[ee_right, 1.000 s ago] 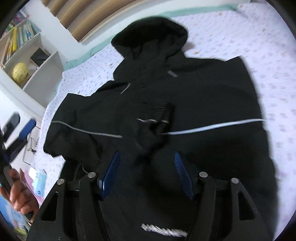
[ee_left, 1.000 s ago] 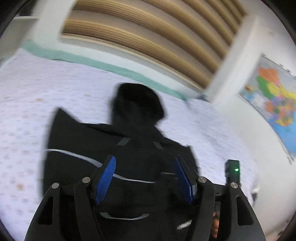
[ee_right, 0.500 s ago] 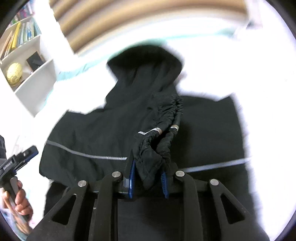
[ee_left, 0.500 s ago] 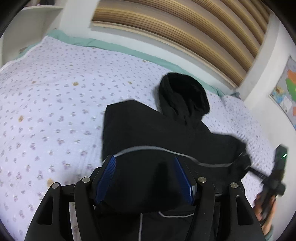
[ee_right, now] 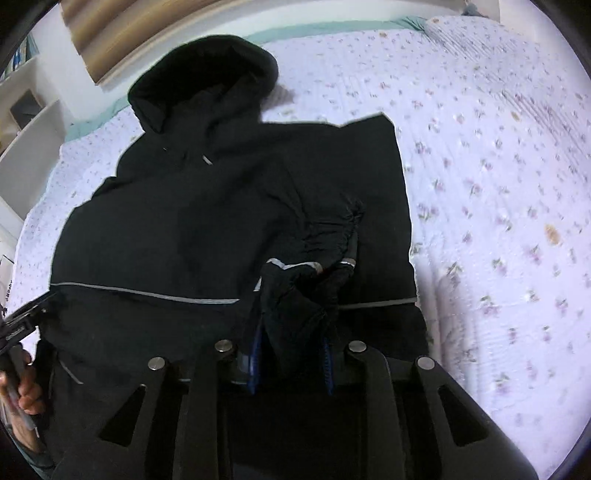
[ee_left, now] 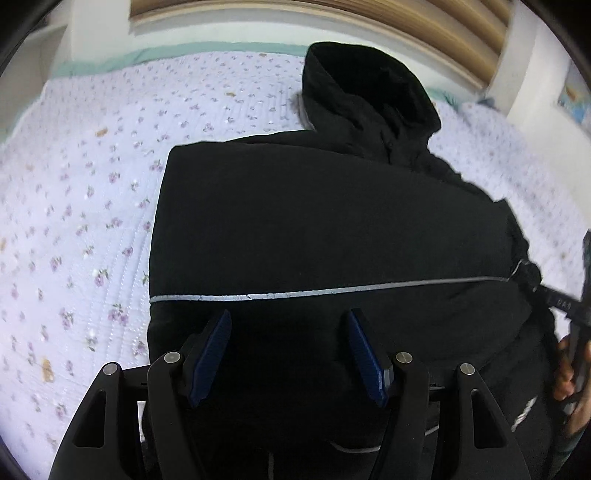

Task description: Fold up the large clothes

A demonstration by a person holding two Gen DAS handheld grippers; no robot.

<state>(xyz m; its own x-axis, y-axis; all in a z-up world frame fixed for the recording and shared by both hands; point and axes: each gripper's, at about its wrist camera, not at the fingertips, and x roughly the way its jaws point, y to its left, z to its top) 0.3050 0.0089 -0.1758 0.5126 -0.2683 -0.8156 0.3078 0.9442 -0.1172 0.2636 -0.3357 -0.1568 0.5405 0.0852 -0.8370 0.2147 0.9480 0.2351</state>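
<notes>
right gripper [ee_right: 291,354] closing, pinching the black jacket's [ee_right: 207,229] sleeve cuff [ee_right: 314,273]; left gripper [ee_left: 290,350] spread above it.

— What sort of place is this?
— A bedroom in a home. A bed [ee_left: 92,206] fills most of both views, under a pale quilted cover sprinkled with small purple flowers.
— Anything besides the bed?
— A slatted wooden headboard [ee_left: 424,33] rises behind it, white open shelves [ee_right: 33,122] stand against the wall to one side, and a colourful poster [ee_left: 574,99] hangs on the other wall.
</notes>
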